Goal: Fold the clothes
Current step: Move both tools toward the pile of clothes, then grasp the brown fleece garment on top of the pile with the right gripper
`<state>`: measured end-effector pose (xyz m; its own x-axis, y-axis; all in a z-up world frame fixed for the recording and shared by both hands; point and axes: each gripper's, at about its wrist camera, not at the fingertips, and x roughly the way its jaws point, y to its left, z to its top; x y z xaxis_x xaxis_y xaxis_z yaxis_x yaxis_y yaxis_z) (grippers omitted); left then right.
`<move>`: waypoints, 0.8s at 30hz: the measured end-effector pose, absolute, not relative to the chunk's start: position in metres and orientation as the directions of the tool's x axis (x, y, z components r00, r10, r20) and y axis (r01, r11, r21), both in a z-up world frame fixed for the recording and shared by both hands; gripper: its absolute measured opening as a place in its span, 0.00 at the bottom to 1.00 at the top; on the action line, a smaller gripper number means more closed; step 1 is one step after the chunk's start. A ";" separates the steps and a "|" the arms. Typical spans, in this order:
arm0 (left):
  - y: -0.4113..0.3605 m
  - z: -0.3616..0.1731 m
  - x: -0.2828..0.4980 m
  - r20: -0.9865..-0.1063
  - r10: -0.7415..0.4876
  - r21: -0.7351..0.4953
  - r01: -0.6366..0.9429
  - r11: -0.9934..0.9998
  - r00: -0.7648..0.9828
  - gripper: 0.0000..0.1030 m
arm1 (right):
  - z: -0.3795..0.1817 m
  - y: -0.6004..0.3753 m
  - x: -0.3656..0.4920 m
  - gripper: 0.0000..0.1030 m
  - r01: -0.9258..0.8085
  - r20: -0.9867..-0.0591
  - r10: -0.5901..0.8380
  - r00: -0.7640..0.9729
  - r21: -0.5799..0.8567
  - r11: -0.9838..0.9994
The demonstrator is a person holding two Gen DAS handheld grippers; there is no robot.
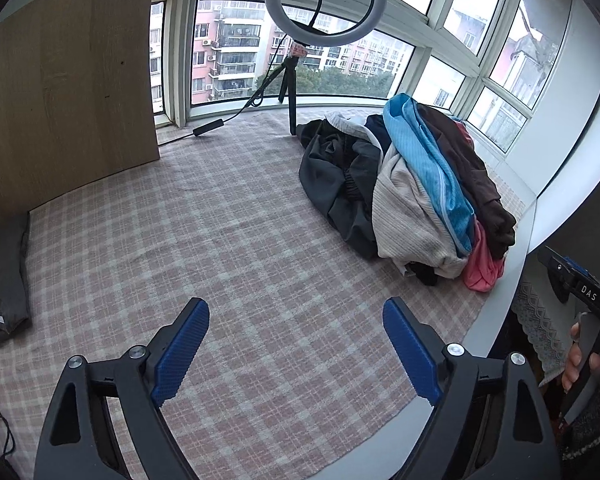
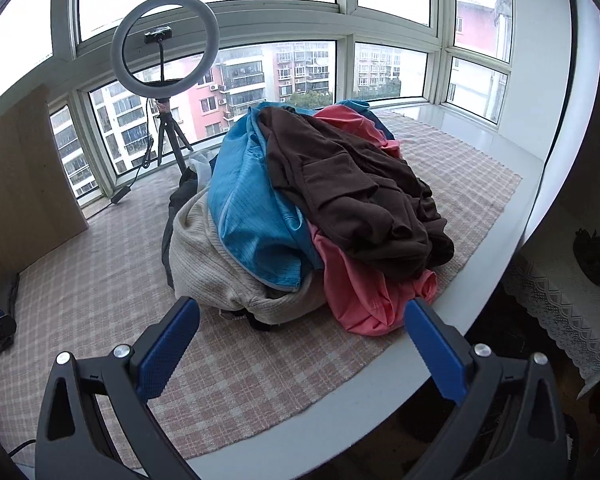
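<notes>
A pile of clothes (image 1: 408,188) lies on the checked cloth at the right: dark grey, cream knit, blue, brown and pink garments heaped together. In the right wrist view the same pile (image 2: 308,216) sits straight ahead, with a brown garment (image 2: 356,196) on top, a blue one (image 2: 252,208) at its left, a cream knit (image 2: 216,264) and a pink one (image 2: 356,296) at the near edge. My left gripper (image 1: 296,316) is open over bare cloth, left of the pile. My right gripper (image 2: 300,320) is open just short of the pile, holding nothing.
A checked cloth (image 1: 204,240) covers the white sill (image 2: 512,184) by the windows. A ring light on a tripod (image 1: 324,0) stands at the back with its cable. A wooden panel (image 1: 68,80) rises at the left. A folded dark garment (image 1: 0,280) lies at the left edge.
</notes>
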<state>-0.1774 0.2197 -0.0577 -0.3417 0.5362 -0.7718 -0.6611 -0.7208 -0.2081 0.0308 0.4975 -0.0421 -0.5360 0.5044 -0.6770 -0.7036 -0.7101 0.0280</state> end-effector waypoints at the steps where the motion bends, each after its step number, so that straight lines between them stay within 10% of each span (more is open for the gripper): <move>1: 0.226 -0.058 -0.177 -0.774 0.534 -0.206 -0.662 -0.721 -0.340 0.85 | -0.043 0.510 0.033 1.00 -0.711 -0.677 0.509 -0.531 0.029 -0.702; 21: 0.341 -0.030 -0.168 -0.794 0.380 -0.129 -0.480 -0.868 -0.474 0.87 | -0.119 0.684 -0.053 0.99 -0.447 -0.792 0.209 -0.573 0.088 -0.890; 24: 0.349 -0.032 -0.165 -0.803 0.343 -0.090 -0.470 -0.878 -0.487 0.87 | -0.120 0.685 -0.055 0.83 -0.382 -0.777 0.159 -0.609 0.112 -0.917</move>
